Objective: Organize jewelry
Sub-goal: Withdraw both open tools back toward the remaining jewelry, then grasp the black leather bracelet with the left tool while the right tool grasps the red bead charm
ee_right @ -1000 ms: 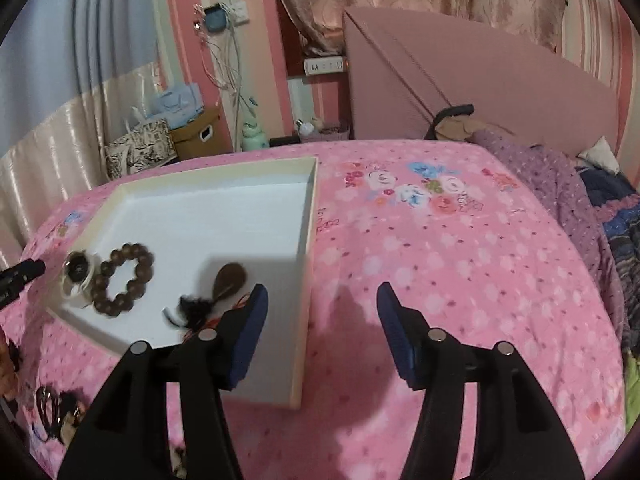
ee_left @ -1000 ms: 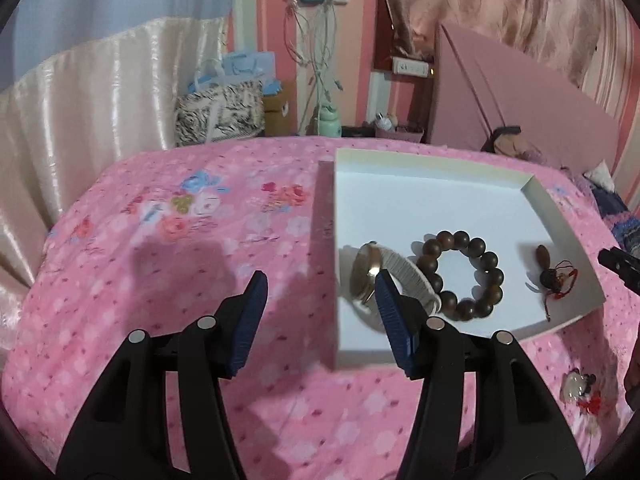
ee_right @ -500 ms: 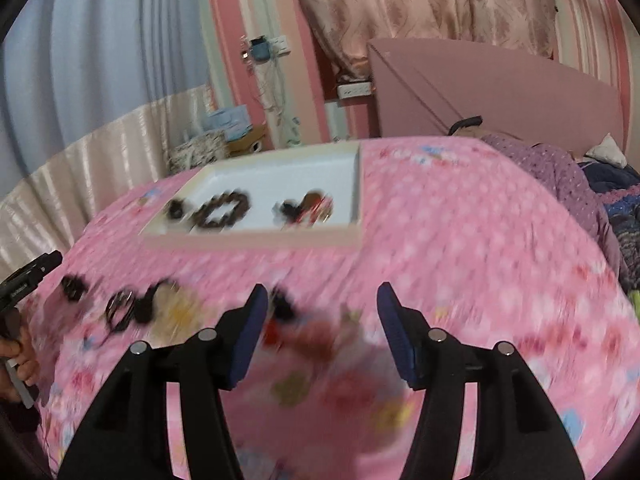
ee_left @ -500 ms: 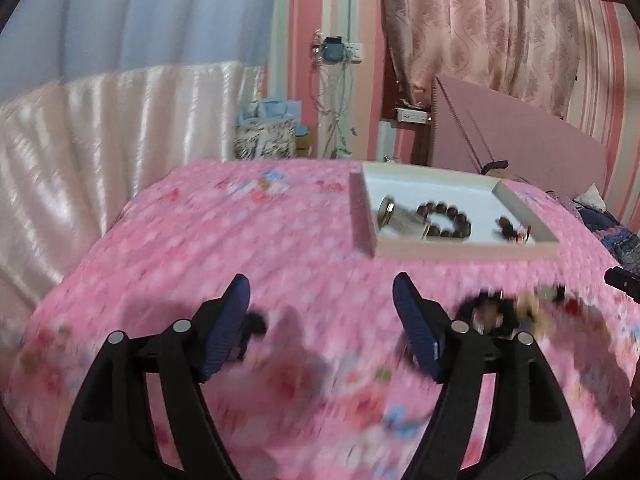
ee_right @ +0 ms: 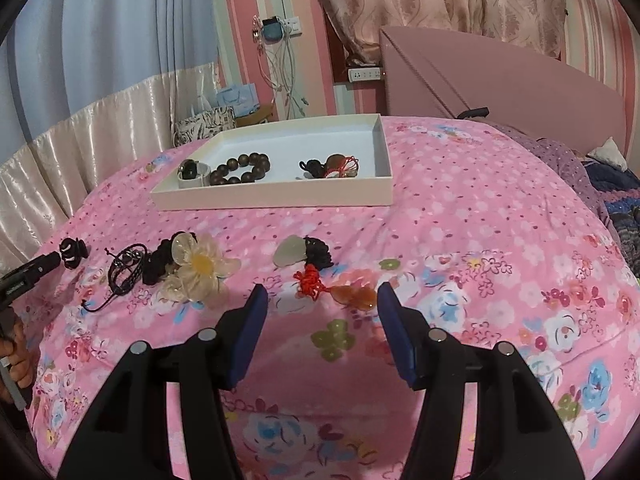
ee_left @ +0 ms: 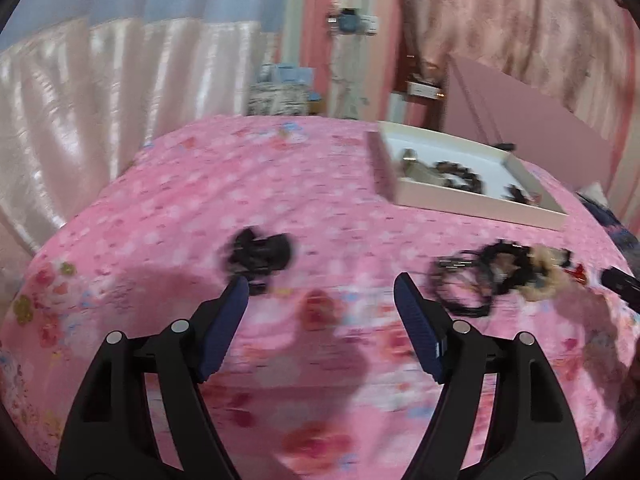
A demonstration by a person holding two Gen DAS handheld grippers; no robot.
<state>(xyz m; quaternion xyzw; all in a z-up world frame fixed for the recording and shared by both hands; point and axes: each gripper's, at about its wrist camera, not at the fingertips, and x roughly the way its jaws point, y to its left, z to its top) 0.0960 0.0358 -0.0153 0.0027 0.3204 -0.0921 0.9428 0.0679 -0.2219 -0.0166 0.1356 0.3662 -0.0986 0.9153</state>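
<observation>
A white tray [ee_right: 384, 184] on the pink bedspread holds a watch [ee_right: 192, 171], a brown bead bracelet [ee_right: 242, 168] and a red-corded pendant [ee_right: 334, 166]. Loose on the bed lie a black clip [ee_right: 73, 252], black cords [ee_right: 128, 268], a cream flower clip [ee_right: 198, 266], a pale stone pendant [ee_right: 292, 256] and a red-knot amber pendant [ee_right: 340, 294]. My right gripper [ee_right: 318, 300] is open and empty just short of the amber pendant. My left gripper [ee_left: 320, 292] is open and empty; the black clip [ee_left: 260, 254] lies by its left finger. The left wrist view is blurred.
The tray [ee_left: 472, 200] lies far right in the left wrist view, with the cords and flower clip [ee_left: 500, 276] near it. A pink headboard [ee_right: 500, 80] and curtains stand behind. A folded blanket [ee_right: 616, 192] lies at the right.
Both grippers have pulled back from the tray toward the near edge of the bed. The loose jewelry has come into view. Both stay open and empty.
</observation>
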